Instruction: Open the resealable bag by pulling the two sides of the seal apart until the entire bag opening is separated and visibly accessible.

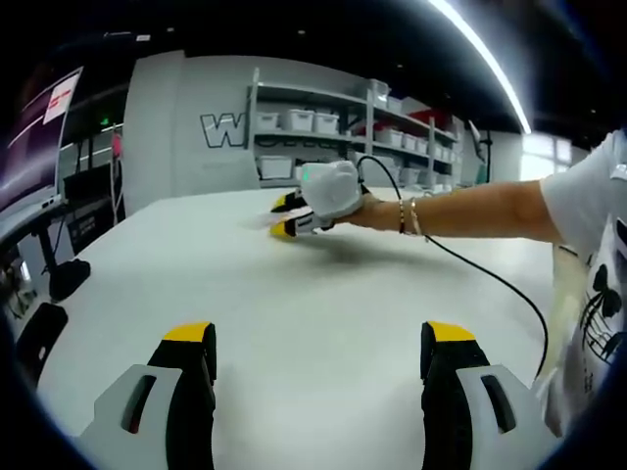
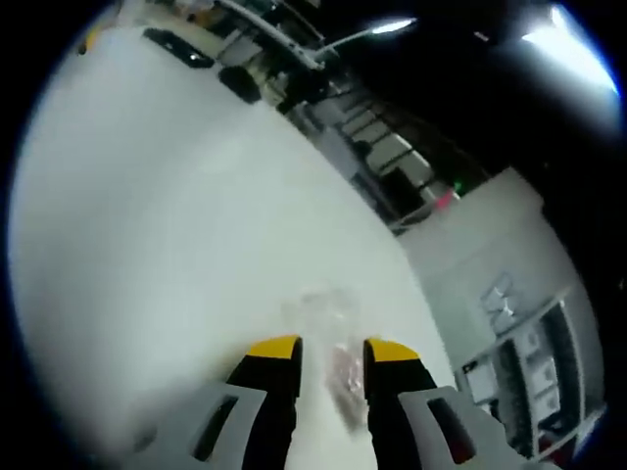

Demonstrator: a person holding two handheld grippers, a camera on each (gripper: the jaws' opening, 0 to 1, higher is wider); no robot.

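The resealable bag [image 2: 331, 338] lies on the white table [image 2: 167, 245], a clear, faint film just ahead of the right gripper [image 2: 331, 354], and part of it runs back between that gripper's two yellow-tipped jaws. Those jaws stand narrowly apart with the film in the gap; whether they pinch it or merely straddle it, I cannot tell, the picture is blurred there. In the left gripper view the same right gripper [image 1: 286, 215] reaches in over the far part of the table [image 1: 323, 313], held by a person's hand [image 1: 338, 191] in a white glove, arm stretched out, bracelets [image 1: 407, 216] on the wrist, a black cable [image 1: 490, 274] trailing back across the tabletop. A pale sliver shows at its yellow tips, too small to make out clearly.

The left gripper [image 1: 320, 338] is wide open, its two jaws far apart with bare tabletop between them, touching nothing, well short of the bag. Nothing lies on the table between it and the right gripper.

Beyond the table's far edge stand shelves [image 1: 333, 137] stacked with white bins, against a grey wall with large lettering. To the table's left side are dark chairs [image 1: 44, 328] and a screen [image 1: 39, 127]. A strip light [image 1: 480, 59] runs overhead.

Count: one bag, two grippers, one cable, one table.
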